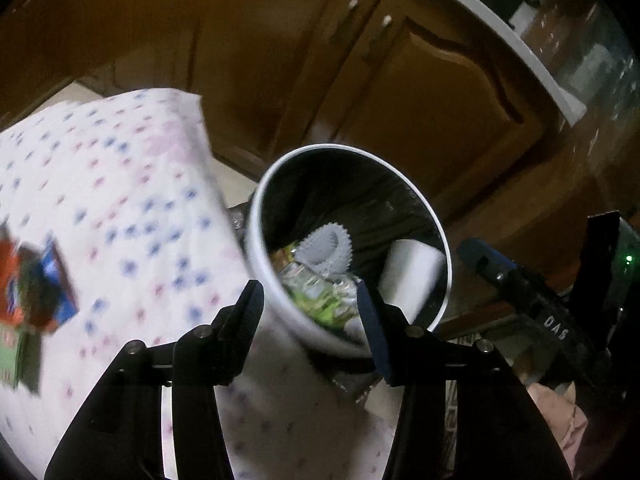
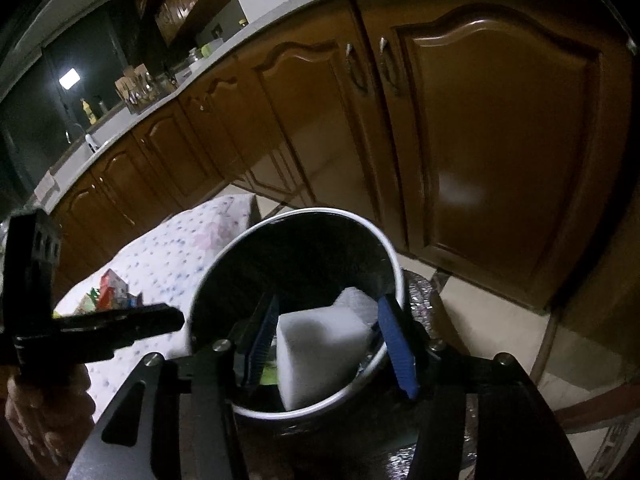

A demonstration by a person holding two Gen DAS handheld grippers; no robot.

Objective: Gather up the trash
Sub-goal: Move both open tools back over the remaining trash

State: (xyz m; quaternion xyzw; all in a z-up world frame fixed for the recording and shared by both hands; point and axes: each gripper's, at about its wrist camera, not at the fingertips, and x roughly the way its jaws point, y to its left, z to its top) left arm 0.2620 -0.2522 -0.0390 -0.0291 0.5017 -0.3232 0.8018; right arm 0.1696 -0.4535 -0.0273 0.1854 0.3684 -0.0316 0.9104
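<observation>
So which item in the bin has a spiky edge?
The grey piece, lying atop the green wrappers; the white block beside it is smooth.

Left wrist view: looks steeply down along its own fingers (image 1: 366, 316), close over the bin (image 1: 264, 280) — rim at 12 o'clock of the fingertips.
Right wrist view: also tilted down, very near the bin (image 2: 394, 276), cabinet doors (image 2: 500, 140) filling 12 to 3 o'clock.
Shared: bin, white block (image 1: 408, 276) (image 2: 320, 360), dotted cloth (image 1: 120, 200) (image 2: 176, 248) — cloth at 9 o'clock in both.
</observation>
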